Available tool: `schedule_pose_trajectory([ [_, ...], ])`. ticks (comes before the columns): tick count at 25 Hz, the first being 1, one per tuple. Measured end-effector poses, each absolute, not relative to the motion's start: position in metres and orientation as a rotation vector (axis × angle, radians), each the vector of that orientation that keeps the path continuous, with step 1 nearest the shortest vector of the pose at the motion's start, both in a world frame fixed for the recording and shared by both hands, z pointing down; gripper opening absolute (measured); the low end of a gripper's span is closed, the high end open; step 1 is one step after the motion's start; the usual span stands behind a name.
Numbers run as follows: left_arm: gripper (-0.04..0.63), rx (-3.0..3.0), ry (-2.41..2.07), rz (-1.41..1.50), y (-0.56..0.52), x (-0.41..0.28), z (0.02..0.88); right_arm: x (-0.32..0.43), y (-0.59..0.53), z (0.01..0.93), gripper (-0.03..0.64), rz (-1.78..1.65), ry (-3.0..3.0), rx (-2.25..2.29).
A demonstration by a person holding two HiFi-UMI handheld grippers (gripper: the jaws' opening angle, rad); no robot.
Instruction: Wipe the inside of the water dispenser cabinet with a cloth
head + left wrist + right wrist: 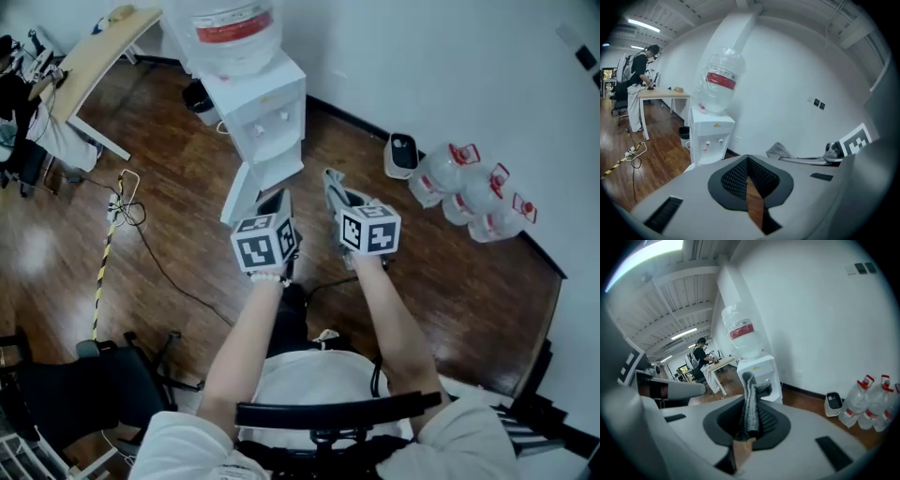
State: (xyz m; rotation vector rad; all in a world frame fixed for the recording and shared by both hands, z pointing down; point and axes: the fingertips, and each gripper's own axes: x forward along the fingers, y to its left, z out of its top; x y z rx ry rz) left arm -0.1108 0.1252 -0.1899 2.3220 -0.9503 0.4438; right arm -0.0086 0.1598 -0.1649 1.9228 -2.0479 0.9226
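The white water dispenser (pixel 264 111) with a bottle on top stands against the wall ahead of me. Its lower cabinet door (pixel 242 195) looks swung open; the inside is hidden. My right gripper (pixel 335 192) is shut on a grey cloth (pixel 750 404), which sticks up between the jaws and points at the dispenser (pixel 761 373). My left gripper (pixel 276 201) sits beside it, shut with nothing held, only a sliver of floor showing between its pads (pixel 733 176). Both grippers hang short of the dispenser (pixel 710 136), apart from it.
Several water jugs (pixel 469 192) and a small white bin (pixel 401 155) line the wall on the right. A black bin (pixel 197 94), a wooden table (pixel 94 52) and floor cables (pixel 127 211) lie left. A person (pixel 635 89) stands at the table. A chair (pixel 103 384) is behind left.
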Motion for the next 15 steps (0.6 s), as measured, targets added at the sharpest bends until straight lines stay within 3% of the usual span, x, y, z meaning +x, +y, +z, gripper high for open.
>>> schedule_pose_trajectory([
  [8, -0.003, 2.416, -0.920, 0.423, 0.243, -0.117, -0.240, -0.014, 0.295, -0.219, 0.035, 0.858, -2.153, 1.959],
  [15, -0.003, 2.448, -0.879, 0.414, 0.268, -0.136, -0.256, -0.042, 0.328, -0.252, 0.034, 0.790, -2.197, 2.005],
])
